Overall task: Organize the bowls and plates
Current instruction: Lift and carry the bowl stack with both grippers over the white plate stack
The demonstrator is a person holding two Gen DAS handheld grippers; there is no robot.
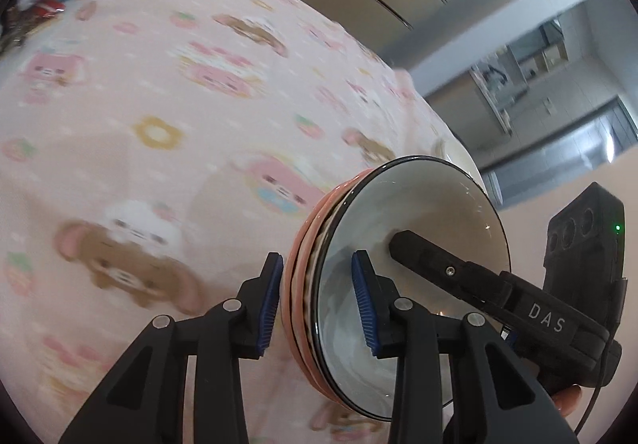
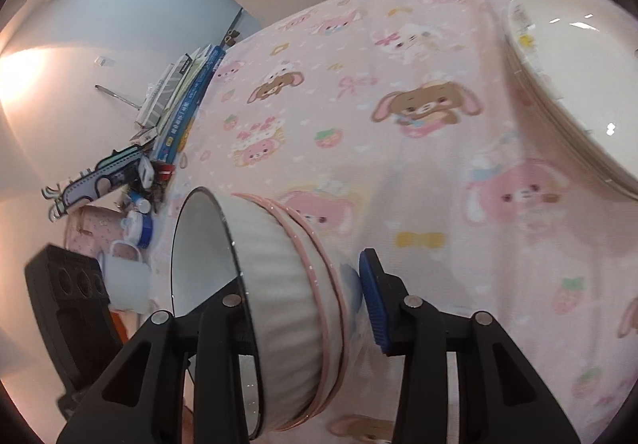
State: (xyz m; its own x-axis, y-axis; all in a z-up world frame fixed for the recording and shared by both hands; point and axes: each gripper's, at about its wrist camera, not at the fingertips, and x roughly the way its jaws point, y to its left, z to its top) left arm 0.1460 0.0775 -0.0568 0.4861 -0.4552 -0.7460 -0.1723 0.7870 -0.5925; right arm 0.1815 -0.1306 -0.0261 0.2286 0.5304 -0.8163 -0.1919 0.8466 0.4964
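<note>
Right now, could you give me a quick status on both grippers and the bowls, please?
Left gripper and right gripper both clamped on the bowl stack. Stack tilted above the pink cloth. Plates at the far corner, path open.

You're holding a glossy glazed ceramic bowl with a ribbed outside, nested in smooth pink-rimmed bowls. Your fingers are matt black plastic with ridged blue pads. The printed pink tablecloth looks soft and matt.
</note>
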